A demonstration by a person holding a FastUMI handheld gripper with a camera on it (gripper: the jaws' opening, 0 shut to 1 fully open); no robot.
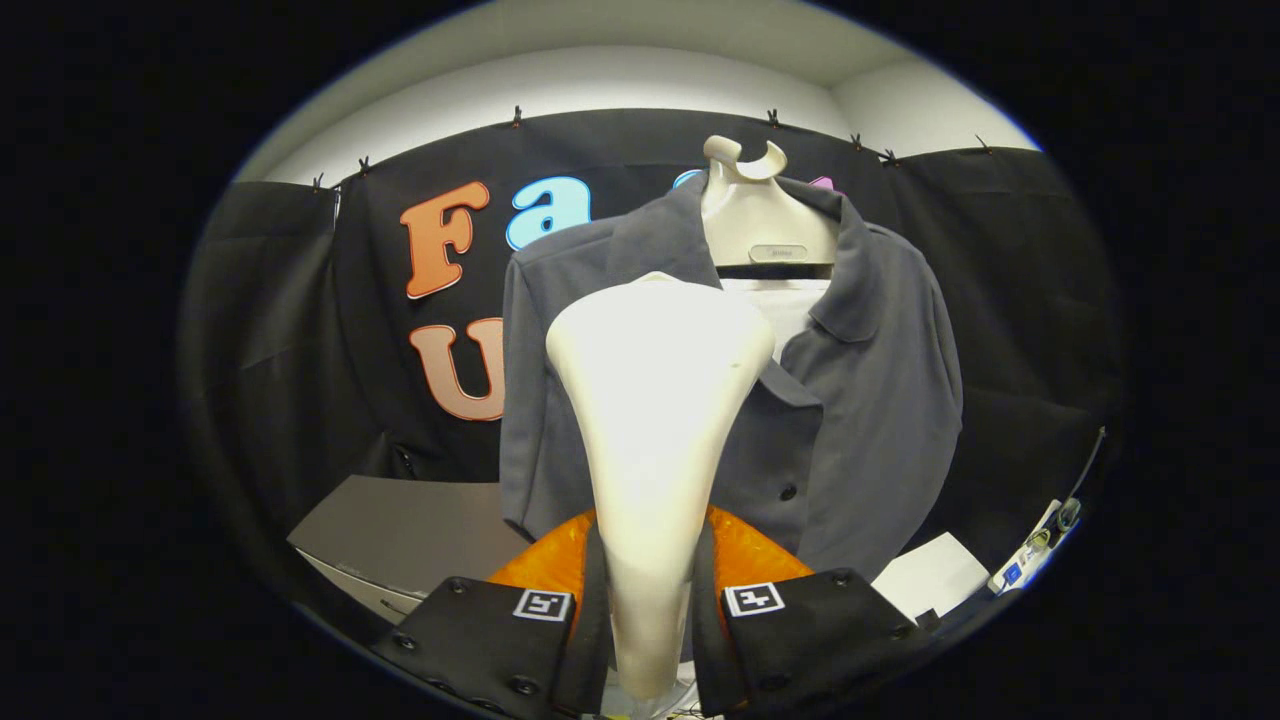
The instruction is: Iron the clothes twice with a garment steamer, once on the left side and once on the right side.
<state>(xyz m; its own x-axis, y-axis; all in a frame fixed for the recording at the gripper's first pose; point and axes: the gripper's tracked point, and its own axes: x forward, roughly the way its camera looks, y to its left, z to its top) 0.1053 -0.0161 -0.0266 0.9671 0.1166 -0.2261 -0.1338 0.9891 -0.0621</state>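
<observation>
The gripper (650,610) is pinching the garment steamer (655,420), its 2 fingers (500,630) pressing on either side of the steamer's narrow handle. The steamer is standing upright between the fingers, its cream body widening upward into a broad rounded head that is rising well above the fingertips.

Just beyond the steamer's head, a grey shirt (870,400) is hanging on a pale hanger form (765,215) with a hooked top. The steamer's head is overlapping the shirt's front near its open collar, covering much of the side of the shirt by the orange letters' part of the wall; whether the head is touching the cloth cannot be told. The shirt's front is falling open at the neck, a white panel (795,310) is showing inside the collar, and 1 dark button (788,492) is showing on the placket beside the steamer.

Below the shirt, to one side of the gripper, a grey box-like unit (400,530) is sitting on the worktop. On the other side, a white sheet (930,575) is lying near the fingers, and a small white device with a cable (1040,545) is lying further out. Black cloth (1020,300) is hanging behind everything.
</observation>
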